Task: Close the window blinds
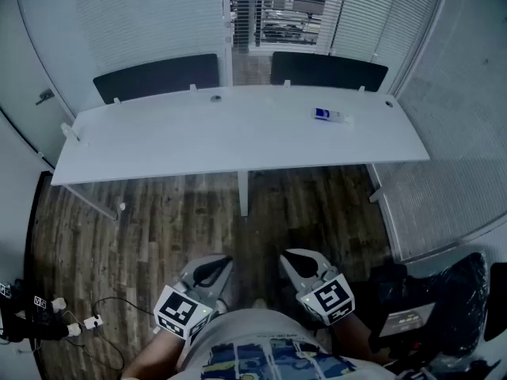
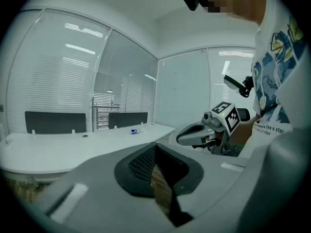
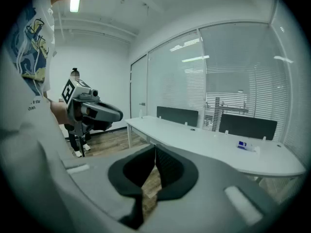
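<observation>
White slatted blinds [image 1: 279, 10] hang behind the glass wall beyond the desk, and the narrow middle section has open slats that show the room behind. The wider sections left [image 1: 150, 14] and right [image 1: 380, 10] of it look shut. The same open section shows in the left gripper view [image 2: 104, 114] and the right gripper view [image 3: 237, 107]. My left gripper [image 1: 212, 269] and right gripper [image 1: 295, 264] hang low, close to the person's body and far from the blinds. Both are shut with nothing between the jaws. Each gripper view shows its own shut jaws and the other gripper [image 2: 201, 132] [image 3: 92, 111].
A long white desk [image 1: 198, 137] stands between me and the glass wall, with two dark screens [image 1: 158, 76] along its far edge and a small blue-and-white item [image 1: 330, 115] on it. A black chair [image 1: 444, 291] stands at the right, and cables with a power strip [image 1: 47, 311] lie at the left.
</observation>
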`<state>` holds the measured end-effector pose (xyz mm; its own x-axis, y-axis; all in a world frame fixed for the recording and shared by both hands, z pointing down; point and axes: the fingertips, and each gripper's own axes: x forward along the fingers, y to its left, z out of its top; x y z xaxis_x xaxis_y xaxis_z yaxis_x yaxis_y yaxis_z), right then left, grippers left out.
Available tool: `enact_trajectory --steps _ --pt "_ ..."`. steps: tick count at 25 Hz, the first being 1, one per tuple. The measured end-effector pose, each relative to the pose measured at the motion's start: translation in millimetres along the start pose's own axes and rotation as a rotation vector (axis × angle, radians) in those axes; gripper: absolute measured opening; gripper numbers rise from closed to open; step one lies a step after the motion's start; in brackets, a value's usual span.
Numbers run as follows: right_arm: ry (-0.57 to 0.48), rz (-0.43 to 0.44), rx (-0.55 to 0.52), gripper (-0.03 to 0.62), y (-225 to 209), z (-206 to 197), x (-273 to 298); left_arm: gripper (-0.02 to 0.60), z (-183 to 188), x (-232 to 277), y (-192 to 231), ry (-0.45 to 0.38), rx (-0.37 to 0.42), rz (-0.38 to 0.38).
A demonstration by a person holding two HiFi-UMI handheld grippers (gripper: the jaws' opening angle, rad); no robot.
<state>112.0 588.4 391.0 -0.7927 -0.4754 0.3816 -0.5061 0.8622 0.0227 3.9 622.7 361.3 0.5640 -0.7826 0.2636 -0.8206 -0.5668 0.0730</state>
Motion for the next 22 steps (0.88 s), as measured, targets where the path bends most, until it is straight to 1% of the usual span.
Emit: enact_trajectory --steps 4,7,9,16,20,22 --pt "0.006 -0.002 -0.006 0.006 -6 -6 -2 0.005 1 4 -3 -0.015 -0.007 0.008" --pt "0.006 -0.006 -0.004 0.006 -13 -10 -8 0.005 0 13 -8 -0.008 -0.012 0.003" --pt "0.009 -0.003 -0.004 0.006 -10 -10 -7 0.005 -1 12 -6 -0.008 -0.012 0.004" --pt "-0.010 -0.006 -0.008 0.008 -28 -16 -17 0.005 8 31 -15 -0.018 0.014 0.020" --pt "-0.002 0.006 -0.014 0.011 -10 -22 -11 0.005 -1 16 -8 -0.019 -0.002 0.033" --pt "0.003 0.013 -0.007 0.012 -19 -24 -11 0.005 0 25 -8 -0.015 -0.007 0.034"
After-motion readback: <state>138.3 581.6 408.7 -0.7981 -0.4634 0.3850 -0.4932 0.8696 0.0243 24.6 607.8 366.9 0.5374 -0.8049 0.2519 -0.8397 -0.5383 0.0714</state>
